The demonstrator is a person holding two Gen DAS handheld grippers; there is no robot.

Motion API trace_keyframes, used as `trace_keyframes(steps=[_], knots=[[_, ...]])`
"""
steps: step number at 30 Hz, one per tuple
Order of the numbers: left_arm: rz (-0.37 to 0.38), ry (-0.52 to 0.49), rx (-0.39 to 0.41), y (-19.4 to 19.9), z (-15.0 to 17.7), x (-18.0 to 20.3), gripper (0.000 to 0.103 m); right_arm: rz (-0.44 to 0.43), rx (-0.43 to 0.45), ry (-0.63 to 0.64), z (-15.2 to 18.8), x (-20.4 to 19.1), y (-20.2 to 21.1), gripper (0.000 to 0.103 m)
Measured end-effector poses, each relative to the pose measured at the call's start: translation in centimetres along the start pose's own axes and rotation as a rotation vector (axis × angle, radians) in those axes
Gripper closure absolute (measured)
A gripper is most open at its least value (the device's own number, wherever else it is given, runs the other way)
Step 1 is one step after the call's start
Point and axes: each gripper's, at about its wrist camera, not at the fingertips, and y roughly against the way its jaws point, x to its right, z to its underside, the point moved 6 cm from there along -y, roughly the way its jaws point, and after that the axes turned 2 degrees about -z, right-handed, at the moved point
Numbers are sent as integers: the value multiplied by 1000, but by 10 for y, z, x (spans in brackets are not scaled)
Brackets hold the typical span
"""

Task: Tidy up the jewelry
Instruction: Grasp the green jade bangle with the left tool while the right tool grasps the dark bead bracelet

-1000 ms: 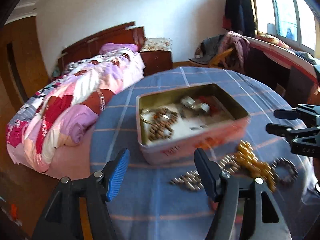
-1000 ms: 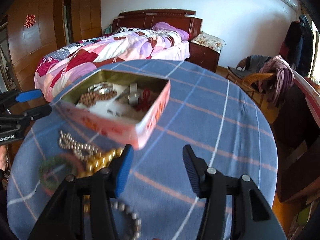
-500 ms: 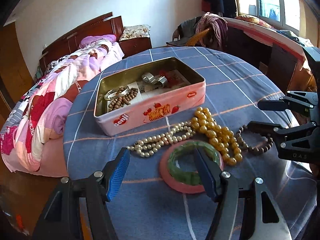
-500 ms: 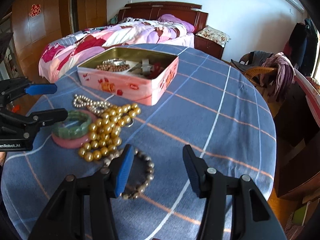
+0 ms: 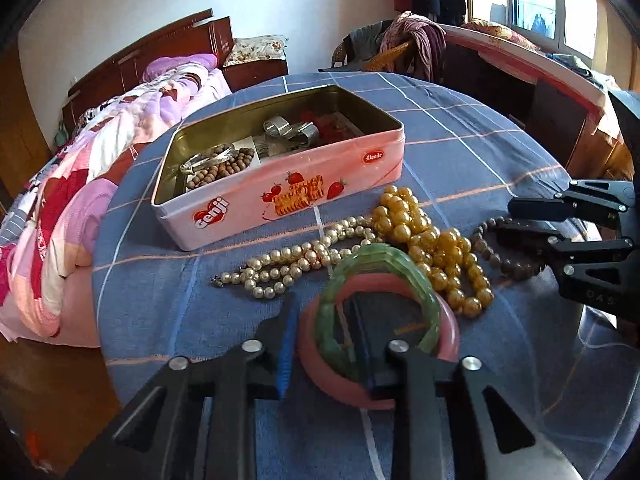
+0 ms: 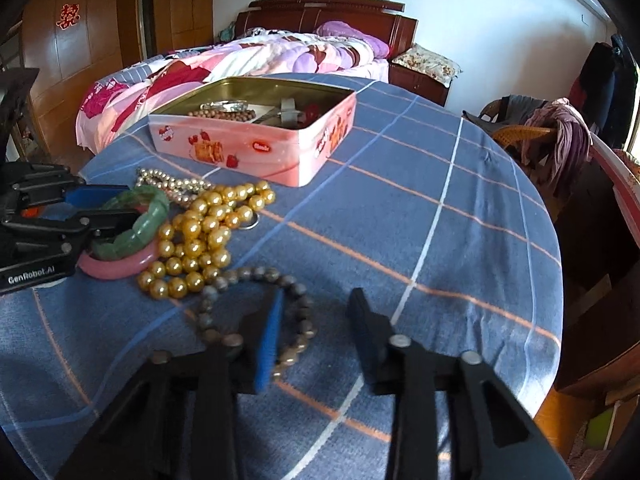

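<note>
Left wrist: left tongs [image 5: 326,336] closing astride stacked bangles [image 5: 384,312]; right tongs [image 6: 314,322] closing astride bead bracelet [image 6: 256,312].

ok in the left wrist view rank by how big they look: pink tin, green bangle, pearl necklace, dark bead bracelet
1. pink tin
2. pearl necklace and green bangle: alike, and the bangle lies nearer the camera, so unranked
3. dark bead bracelet, partly hidden

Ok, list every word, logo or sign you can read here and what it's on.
"Genji": red logo on the pink tin.
"Monde": red oval on the tin's side.
"GenRobot.AI": left gripper, on its body.
"DAS": right gripper, on its body; partly cut off.
Red character on the wardrobe door: too blurred to read.
</note>
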Motion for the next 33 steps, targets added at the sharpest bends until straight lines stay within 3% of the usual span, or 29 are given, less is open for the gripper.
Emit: trace_keyframes(steps=[1,4,14,33], knots=[[-2,-8,2,0,-1,-1,87,1,6,-2,0,1,0,84],[12,5,19,1,-7,-3,87,1,18,-17,-2,5,-1,89],[9,43,121,22,-35,-17,93,21,53,-48,-13,17,0,91],[60,44,152,30,-47,-13,95,9,130,-42,-34,14,13,91]])
